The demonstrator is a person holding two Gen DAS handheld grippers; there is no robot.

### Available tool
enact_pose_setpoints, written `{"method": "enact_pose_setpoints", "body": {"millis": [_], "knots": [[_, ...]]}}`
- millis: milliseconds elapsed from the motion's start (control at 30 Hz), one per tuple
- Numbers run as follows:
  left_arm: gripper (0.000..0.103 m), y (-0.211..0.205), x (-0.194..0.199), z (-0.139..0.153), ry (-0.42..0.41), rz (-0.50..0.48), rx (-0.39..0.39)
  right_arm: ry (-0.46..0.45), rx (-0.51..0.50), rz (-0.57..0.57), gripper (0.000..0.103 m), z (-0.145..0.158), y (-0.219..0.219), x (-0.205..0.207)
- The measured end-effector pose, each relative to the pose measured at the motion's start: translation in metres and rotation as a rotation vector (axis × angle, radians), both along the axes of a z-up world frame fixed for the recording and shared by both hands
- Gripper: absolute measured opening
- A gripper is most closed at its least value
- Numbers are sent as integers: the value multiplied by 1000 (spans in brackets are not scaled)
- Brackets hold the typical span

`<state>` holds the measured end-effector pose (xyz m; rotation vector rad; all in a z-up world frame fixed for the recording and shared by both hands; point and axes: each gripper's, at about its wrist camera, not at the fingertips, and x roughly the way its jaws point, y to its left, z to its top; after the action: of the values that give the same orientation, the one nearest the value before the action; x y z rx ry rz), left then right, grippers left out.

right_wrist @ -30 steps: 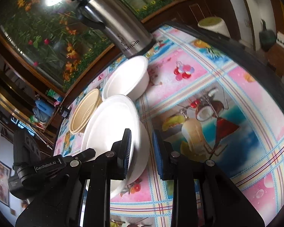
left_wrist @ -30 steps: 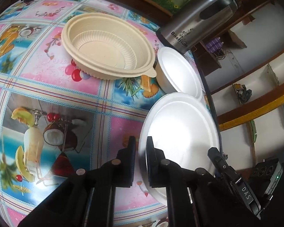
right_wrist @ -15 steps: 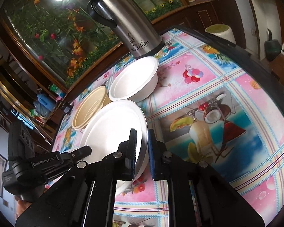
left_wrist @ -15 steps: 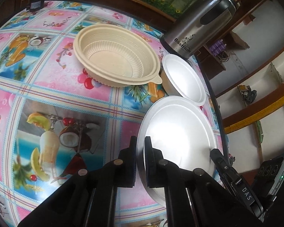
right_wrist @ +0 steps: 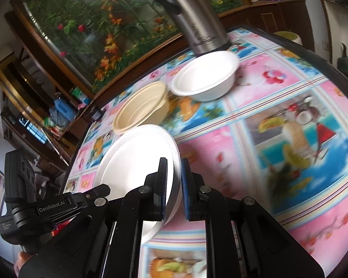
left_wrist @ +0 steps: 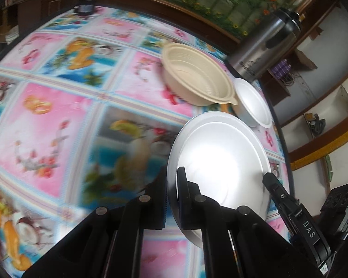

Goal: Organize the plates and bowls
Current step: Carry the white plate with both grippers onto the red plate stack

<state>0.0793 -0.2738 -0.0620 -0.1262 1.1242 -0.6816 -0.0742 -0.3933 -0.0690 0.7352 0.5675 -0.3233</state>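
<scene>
Plate [left_wrist: 220,157] clamped at opposite rims by left tool [left_wrist: 171,199] and right tool [right_wrist: 174,185], lifted off surface [left_wrist: 58,115]; bowls [left_wrist: 197,81] not yet stacked

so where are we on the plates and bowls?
Nothing looks stacked yet. In hand: both tongs, left and right, grip opposite rims of the white plate, lifted off the tablecloth. Left to sort: the beige bowl and the white bowl, side by side near the steel flask.
</scene>
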Motion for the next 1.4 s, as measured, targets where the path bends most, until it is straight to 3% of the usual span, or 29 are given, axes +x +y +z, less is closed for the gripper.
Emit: {"method": "enact_pose_setpoints", "body": {"millis": [433,733,933,1200,1400], "knots": [[6,94,-26,38,-130,88,13,-99,-15,101,12,18,84,2],[6,200,-35,71,-202,236,-6,-154,-56,266,12,54,164,32],[6,271,-36,84,-230,355,6,-152,-40,396,12,59,227,68],[6,340,-29,69,-188,476,70,-88,-33,545,12,43,301,110],[7,353,-22,39,-93,468,80,-55,-32,577,12,30,317,118]]}}
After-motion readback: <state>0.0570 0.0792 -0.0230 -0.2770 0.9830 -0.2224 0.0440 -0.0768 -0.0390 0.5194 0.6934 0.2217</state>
